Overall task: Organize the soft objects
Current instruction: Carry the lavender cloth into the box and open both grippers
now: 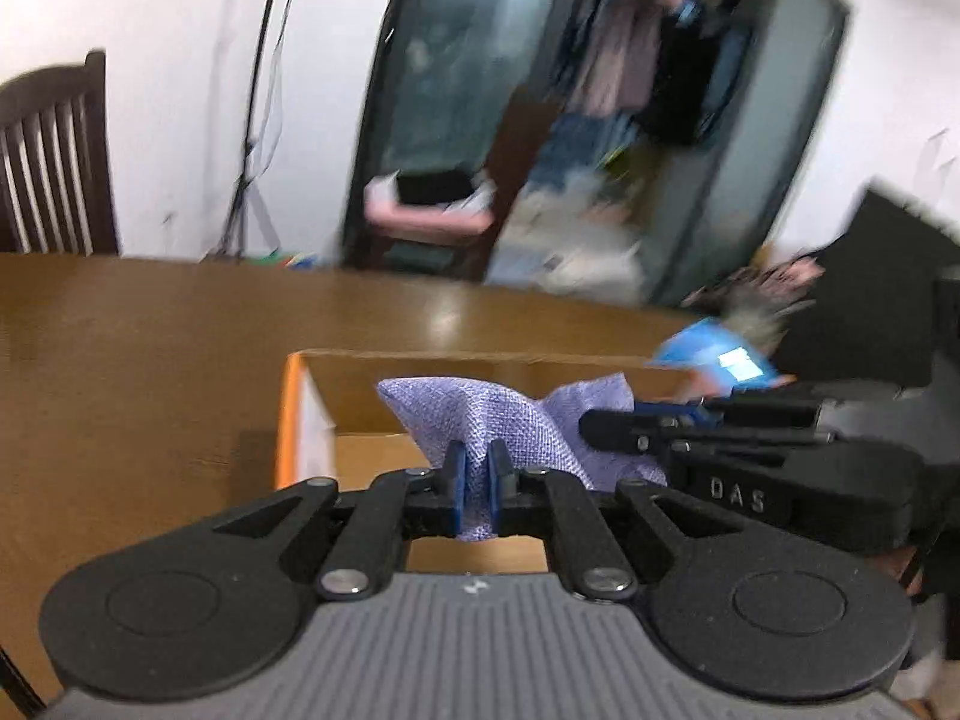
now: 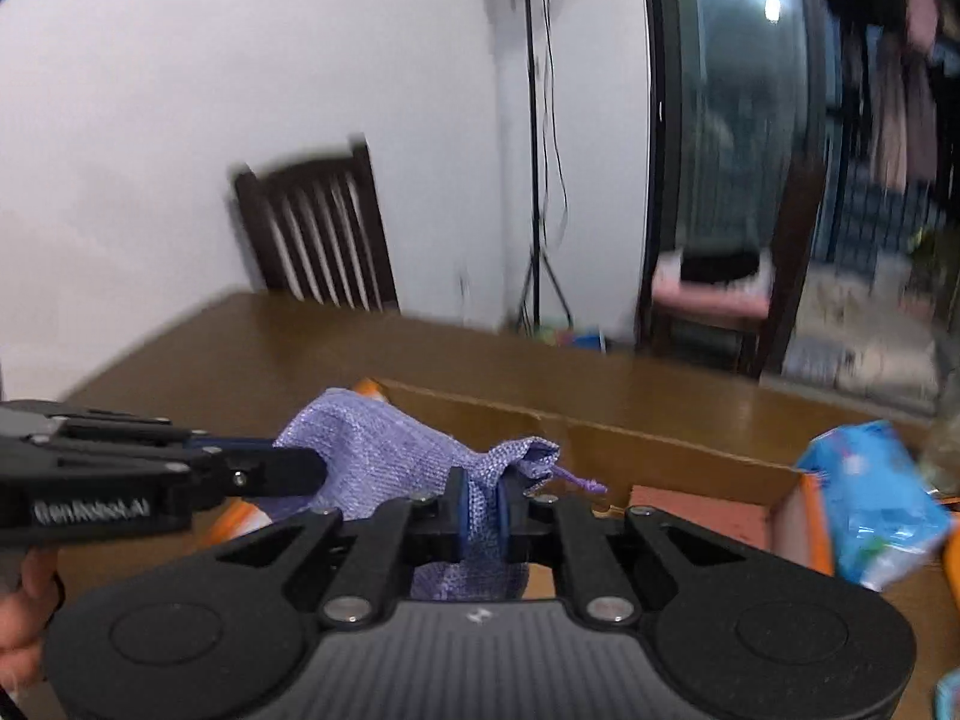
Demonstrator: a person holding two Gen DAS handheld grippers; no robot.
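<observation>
Two claws share one purple woven drawstring pouch [image 1: 480, 414], held up over the single open cardboard box [image 1: 480, 369] on the brown worktop [image 1: 150, 348]. The left claw [image 1: 478, 474] is clenched on one end of the pouch, and the right claw [image 2: 483, 510] is clenched on the gathered neck, where one purple cord [image 2: 579, 483] pokes out. One blue plastic packet [image 2: 870, 504] sits by the box's right end. One dark slatted chair [image 2: 318, 234] stands at the far side, beside one black tripod [image 2: 537, 228].
</observation>
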